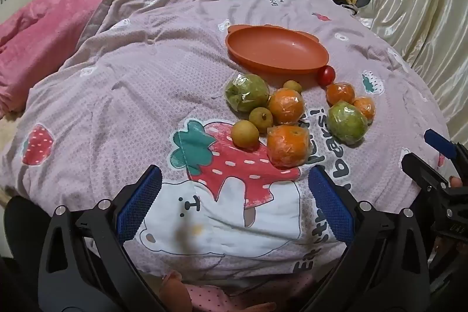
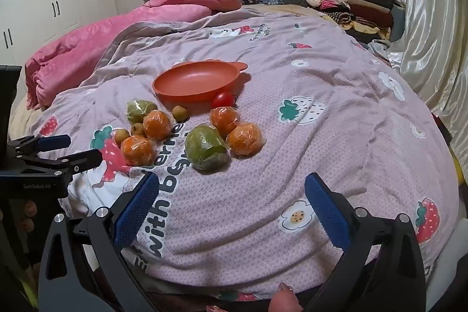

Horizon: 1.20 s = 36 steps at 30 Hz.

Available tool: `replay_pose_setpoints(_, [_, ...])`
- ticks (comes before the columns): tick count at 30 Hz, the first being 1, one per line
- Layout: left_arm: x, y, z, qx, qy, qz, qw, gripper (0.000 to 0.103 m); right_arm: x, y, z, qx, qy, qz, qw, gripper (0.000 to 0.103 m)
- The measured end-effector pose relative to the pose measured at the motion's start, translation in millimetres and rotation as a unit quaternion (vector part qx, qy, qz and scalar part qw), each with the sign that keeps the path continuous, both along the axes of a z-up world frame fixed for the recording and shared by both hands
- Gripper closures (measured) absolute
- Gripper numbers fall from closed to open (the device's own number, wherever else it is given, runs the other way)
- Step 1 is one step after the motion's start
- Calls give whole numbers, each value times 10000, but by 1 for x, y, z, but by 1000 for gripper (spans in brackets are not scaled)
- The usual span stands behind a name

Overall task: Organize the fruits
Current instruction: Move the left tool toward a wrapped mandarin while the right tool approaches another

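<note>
We find both claws released and holding nothing: left gripper, right gripper. Wrapped oranges lie beside the orange plate.

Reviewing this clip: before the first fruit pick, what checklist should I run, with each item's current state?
1. Left gripper open, nothing in it: ok.
2. Right gripper open, nothing in it: ok.
3. Orange plate holds nothing: ok.
4. Nearest wrapped orange unobstructed ahead of left gripper: ok.
5. Red tomato touching plate rim, may roll: not ok.
6. Quilt firmness under plate: cannot tell.
</note>
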<state>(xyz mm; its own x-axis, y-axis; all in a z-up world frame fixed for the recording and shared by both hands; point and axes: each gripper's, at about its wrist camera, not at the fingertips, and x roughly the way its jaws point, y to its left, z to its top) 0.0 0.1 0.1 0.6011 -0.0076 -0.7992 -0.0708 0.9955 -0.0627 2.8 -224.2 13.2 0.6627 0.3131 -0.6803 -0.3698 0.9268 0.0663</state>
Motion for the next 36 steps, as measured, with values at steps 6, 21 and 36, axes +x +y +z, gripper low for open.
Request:
replay_pose_setpoints(6, [0, 0, 0, -3, -12, 16, 10000, 8, 0, 1, 0, 9, 30, -3, 10000, 4])
replay_pose_setpoints(21, [-2, -3, -1, -24, -11, 2, 10000, 8, 0, 0, 0, -22, -7, 6, 10000, 4])
replay_pose_setpoints(36, [-1, -3, -2, -86, 17, -32, 10000, 8, 2, -2, -1, -21, -5, 0, 10000, 4])
